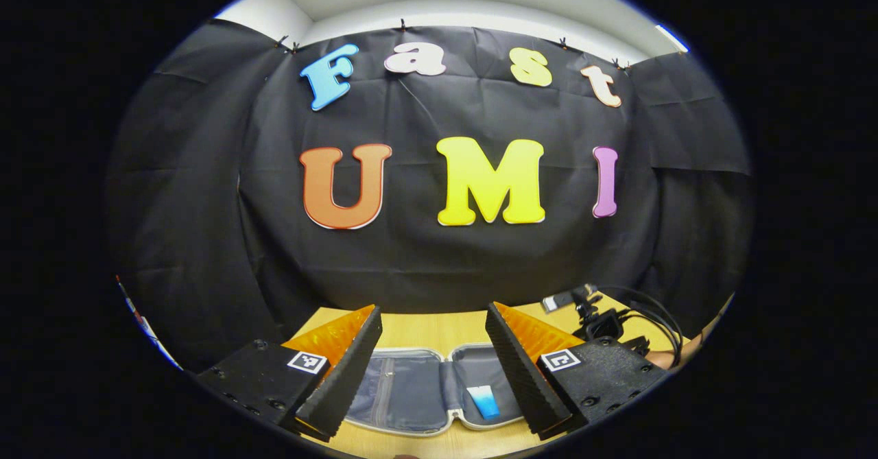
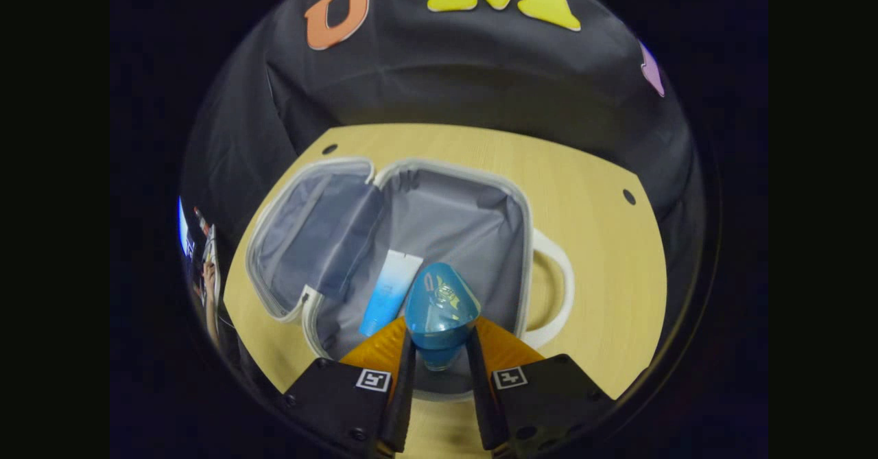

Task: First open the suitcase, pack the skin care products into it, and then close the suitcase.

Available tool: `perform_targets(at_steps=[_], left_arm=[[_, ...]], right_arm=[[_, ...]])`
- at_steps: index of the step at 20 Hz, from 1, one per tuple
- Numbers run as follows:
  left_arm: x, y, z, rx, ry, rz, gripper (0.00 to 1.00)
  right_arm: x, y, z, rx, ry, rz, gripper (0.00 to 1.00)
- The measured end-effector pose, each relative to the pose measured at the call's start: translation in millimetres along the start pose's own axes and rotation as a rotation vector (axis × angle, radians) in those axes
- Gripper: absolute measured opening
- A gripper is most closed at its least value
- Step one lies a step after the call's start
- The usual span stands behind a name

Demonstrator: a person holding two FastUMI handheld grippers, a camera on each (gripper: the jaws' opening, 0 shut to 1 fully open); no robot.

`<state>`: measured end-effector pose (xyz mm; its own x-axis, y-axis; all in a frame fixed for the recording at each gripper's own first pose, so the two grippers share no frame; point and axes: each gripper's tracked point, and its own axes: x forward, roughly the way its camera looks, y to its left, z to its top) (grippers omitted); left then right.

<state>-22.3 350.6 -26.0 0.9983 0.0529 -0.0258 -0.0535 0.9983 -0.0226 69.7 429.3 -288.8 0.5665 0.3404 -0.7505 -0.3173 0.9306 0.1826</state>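
— Listing item one: what does the right gripper [image 2: 439,366] carry?

— A blue translucent plastic bottle [image 2: 440,311], clamped between both fingers and held over the open case, in the right gripper view.

— Item two, the case?

— A small grey fabric-lined suitcase with a pale rim [image 2: 525,239], lying open on the light wooden table [image 2: 603,239]. Its lid half [image 2: 312,236] is folded out flat beside the main compartment; a white loop handle [image 2: 559,287] sticks out on the opposite side.

— Contents?

— One white-to-blue squeeze tube [image 2: 389,293], lying in the main compartment just beside the held bottle.

— And the left gripper [image 1: 433,363]?

— Fingers spread wide apart, nothing between them — raised above the near edge of the case, facing the black cloth wall [image 1: 425,260]. Beyond its fingers the tube appears again inside the case.

— Anything else?

— Black cables and a small device [image 1: 603,318] on the table's far corner.
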Motion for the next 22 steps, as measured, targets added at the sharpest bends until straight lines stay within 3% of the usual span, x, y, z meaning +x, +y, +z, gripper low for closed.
perform_targets(at_steps=[1, 6, 12, 15, 17, 20, 22], left_arm=[[-1.8, 4.1, 4.1, -0.005, -0.014, 0.006, 0.99], [4.1, 26.6, -1.3, -0.014, -0.012, 0.013, 0.97], [12.8, 53.3, -8.6, -0.004, 0.035, 0.052, 0.97], [15.7, 64.4, -12.9, 0.018, 0.047, 0.064, 0.97], [21.0, 66.9, -26.7, 0.013, 0.083, 0.05, 0.97], [35.6, 88.2, -52.1, -0.012, 0.14, 0.057, 1.0], [43.0, 111.7, -68.6, -0.066, 0.173, 0.092, 0.97]], right_arm=[[0.4, -0.6, 8.5, 0.011, -0.035, -0.009, 0.37], [27.4, -0.1, 26.5, 0.071, 0.017, -0.049, 0.34], [67.1, -15.3, 15.2, 0.256, 0.117, -0.109, 0.37], [69.8, -18.7, 12.3, 0.283, 0.134, -0.112, 0.38], [65.7, -20.2, 16.2, 0.273, 0.117, -0.116, 0.43], [43.8, -19.9, 28.8, 0.225, 0.057, -0.11, 0.68], [13.5, -16.4, 48.4, 0.175, -0.04, -0.07, 0.72]])
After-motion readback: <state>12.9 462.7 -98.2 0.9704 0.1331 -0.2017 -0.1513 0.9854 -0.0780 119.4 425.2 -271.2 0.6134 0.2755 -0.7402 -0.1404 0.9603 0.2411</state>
